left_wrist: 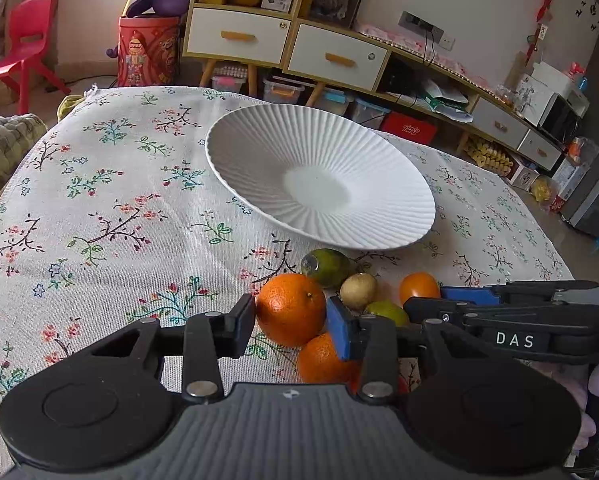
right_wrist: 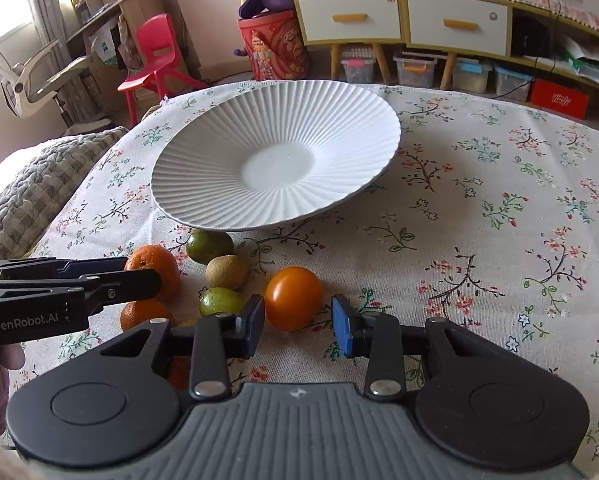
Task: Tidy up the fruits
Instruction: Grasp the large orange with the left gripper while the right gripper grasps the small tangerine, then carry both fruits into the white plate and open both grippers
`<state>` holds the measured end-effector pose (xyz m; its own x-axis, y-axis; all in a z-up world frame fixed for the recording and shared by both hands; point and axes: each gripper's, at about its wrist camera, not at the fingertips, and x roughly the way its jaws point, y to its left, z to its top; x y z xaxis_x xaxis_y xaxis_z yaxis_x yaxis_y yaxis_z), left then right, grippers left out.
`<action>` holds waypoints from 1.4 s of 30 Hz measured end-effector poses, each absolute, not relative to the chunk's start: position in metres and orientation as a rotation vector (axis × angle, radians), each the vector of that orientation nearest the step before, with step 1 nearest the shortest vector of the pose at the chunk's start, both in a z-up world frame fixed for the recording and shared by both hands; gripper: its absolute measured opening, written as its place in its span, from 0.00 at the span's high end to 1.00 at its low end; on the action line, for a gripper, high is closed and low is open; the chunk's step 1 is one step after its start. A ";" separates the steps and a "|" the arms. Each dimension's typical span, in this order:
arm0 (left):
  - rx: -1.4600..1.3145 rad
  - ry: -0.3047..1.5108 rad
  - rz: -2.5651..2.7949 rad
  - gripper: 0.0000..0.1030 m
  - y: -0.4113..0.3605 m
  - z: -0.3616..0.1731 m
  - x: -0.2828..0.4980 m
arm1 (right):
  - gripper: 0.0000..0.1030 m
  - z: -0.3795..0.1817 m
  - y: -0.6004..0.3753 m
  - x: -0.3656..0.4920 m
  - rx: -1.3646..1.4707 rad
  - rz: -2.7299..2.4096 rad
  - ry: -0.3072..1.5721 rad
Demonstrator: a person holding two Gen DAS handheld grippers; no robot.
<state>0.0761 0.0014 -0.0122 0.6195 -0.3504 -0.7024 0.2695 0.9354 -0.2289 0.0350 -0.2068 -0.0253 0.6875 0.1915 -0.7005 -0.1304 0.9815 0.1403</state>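
A white ribbed plate (left_wrist: 379, 216) (right_wrist: 203, 184) sits empty on the floral tablecloth. A cluster of fruit lies in front of it. My left gripper (left_wrist: 291, 320) is open, its fingers on either side of a large orange (left_wrist: 289, 308) (right_wrist: 165, 264). My right gripper (right_wrist: 298, 322) is open around a smooth orange tomato-like fruit (right_wrist: 294, 297) (left_wrist: 418, 287). Between them lie a dark green citrus (left_wrist: 325, 267) (right_wrist: 209, 246), a kiwi (left_wrist: 358, 290) (right_wrist: 226, 271), a green lime (right_wrist: 220, 301) (left_wrist: 387, 313) and a second orange (left_wrist: 321, 358) (right_wrist: 143, 314).
The floral tablecloth (left_wrist: 119, 208) covers the table. A grey knitted cushion (right_wrist: 39, 196) lies at the table's left edge. Cabinets with drawers (right_wrist: 455, 24), storage boxes, a red chair (right_wrist: 155, 64) and a red bin (left_wrist: 147, 50) stand behind the table.
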 end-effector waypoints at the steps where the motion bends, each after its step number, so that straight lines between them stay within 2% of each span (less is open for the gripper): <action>1: -0.103 0.829 -0.355 0.75 0.001 -0.012 0.077 | 0.68 -0.026 -0.207 0.035 0.086 0.180 0.793; 9: -0.063 0.845 -0.350 0.74 -0.008 -0.014 0.082 | 0.73 -0.025 -0.208 0.039 0.108 0.186 0.791; 23: -0.048 0.851 -0.334 0.76 -0.009 -0.008 0.078 | 0.74 -0.010 -0.207 0.034 0.100 0.177 0.772; 35: -0.051 0.736 -0.368 0.76 -0.016 0.028 0.080 | 0.74 0.015 -0.202 0.041 0.096 0.180 0.702; 42: -0.023 0.712 -0.365 0.76 -0.030 0.022 0.109 | 0.74 0.018 -0.207 0.066 0.132 0.143 0.686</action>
<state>0.1089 -0.0298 0.0216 0.6970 -0.3348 -0.6341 0.3190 0.9368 -0.1439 0.0662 -0.2074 0.0178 0.7645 0.1750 -0.6204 -0.0881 0.9818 0.1684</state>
